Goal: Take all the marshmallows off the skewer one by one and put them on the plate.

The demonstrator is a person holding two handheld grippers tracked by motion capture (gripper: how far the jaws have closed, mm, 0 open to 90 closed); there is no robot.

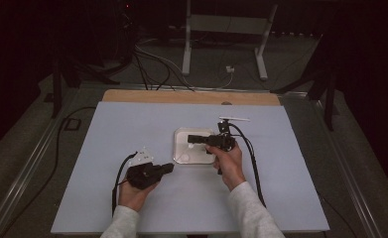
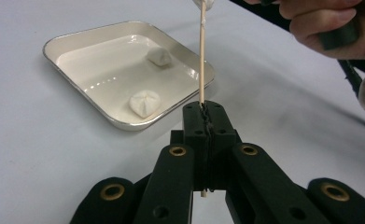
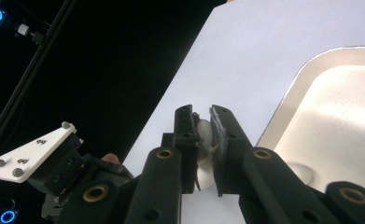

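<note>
Holding: my left tongs (image 2: pixel 203 122) are clamped tight on a wooden skewer (image 2: pixel 201 60), upright.
Right tongs (image 3: pixel 204 140): pinched on a white dough ball (image 3: pixel 204 133), above the counter (image 1: pixel 132 129).
Tray (image 2: pixel 80 42): two more dough balls (image 2: pixel 144 102) inside, just beyond the skewer.

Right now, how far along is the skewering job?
In hand: the left gripper is shut on an upright wooden skewer, and the right gripper is shut on one white dumpling. What sits at the skewer's top I cannot make out. Left: two dumplings lie in the white tray.
</note>
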